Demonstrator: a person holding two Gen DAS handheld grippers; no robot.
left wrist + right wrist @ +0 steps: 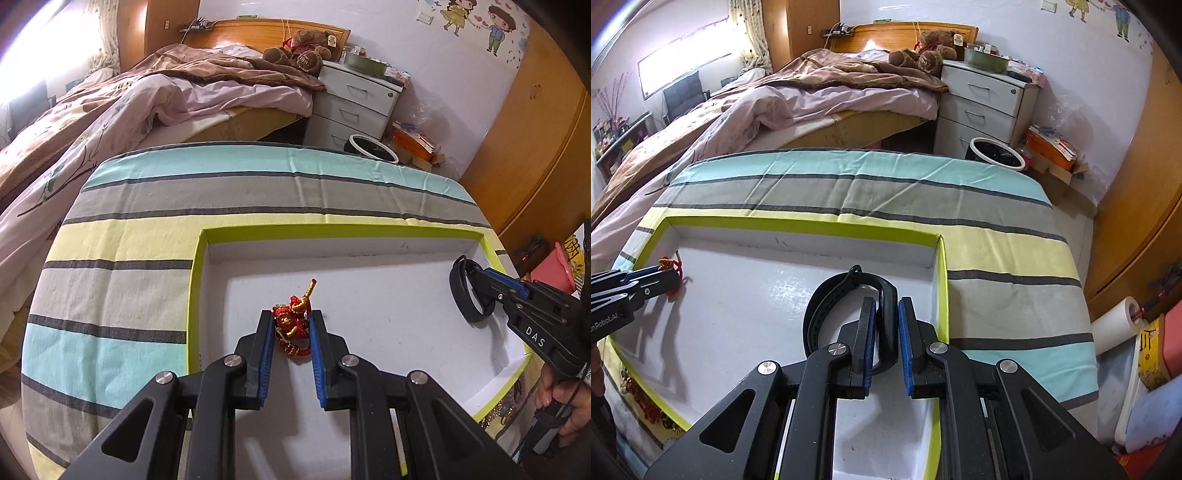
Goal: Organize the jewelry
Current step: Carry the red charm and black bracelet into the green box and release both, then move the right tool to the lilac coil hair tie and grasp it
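So we've got a striped cloth (pixel 122 236) over the counter, and on it a shallow white tray with a lime-green rim (pixel 195 280). Our left tongs (pixel 291 325) are clamped on a red-and-gold knotted charm (pixel 291 326), hanging just over the tray floor near the middle, a bit toward its left edge. Our right tongs (pixel 886 317) are pinched on a black wristband (pixel 846 295), over by the tray's right edge, its loop sticking out left of the fingers.
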